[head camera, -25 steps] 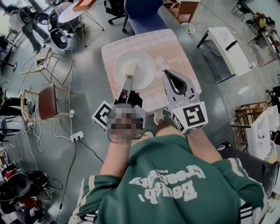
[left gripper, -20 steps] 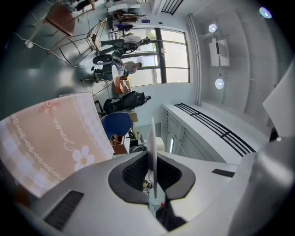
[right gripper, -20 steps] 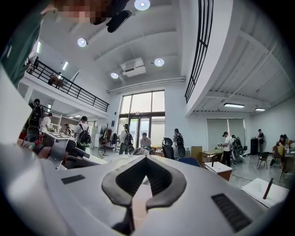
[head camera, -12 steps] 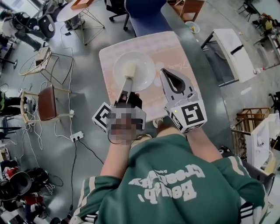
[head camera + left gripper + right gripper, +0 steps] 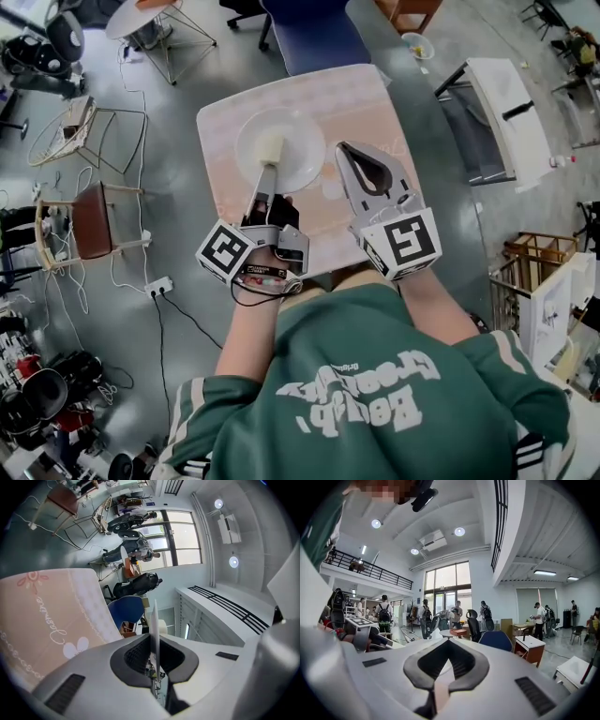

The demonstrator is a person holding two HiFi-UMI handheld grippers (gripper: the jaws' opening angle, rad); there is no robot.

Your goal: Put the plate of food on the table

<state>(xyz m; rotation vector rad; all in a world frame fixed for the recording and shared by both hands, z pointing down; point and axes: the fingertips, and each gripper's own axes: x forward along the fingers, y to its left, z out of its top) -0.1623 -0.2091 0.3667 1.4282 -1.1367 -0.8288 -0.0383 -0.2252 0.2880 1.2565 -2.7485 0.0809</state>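
A grey-floored hall with loose cables and scattered chairs lies around a square table (image 5: 367,105) under a pale pink cloth printed with script and small flowers. The white plate (image 5: 305,157) sits over the middle of that cloth, straight ahead of the left gripper (image 5: 268,174), and carries one pale block of food (image 5: 272,148) just beyond the jaw tips. The left jaws are clenched on the plate's near rim. In the left gripper view the plate (image 5: 153,613) shows edge-on as a thin white blade pinched between the dark pads of the left gripper (image 5: 154,641), with the pink table (image 5: 51,616) spread out to one side of the jaws. Whether the plate's base touches the cloth cannot be told.

The right gripper (image 5: 345,150) hangs over the cloth just beside the plate's right rim and apart from it. Its jaws are closed tip to tip, with nothing between them. The right gripper view shows the right gripper (image 5: 448,641) with its pads meeting at the tips and only a bare diamond-shaped gap behind them.

Beyond both sets of jaws, a blue chair (image 5: 314,37) stands at the table's far edge. Out to the left of the left jaws are a wooden chair (image 5: 94,220) and a white power strip (image 5: 159,286). To the right of the right jaws stands a long white bench (image 5: 506,103). Far ahead of the right jaws, people (image 5: 384,613) stand by tall windows.
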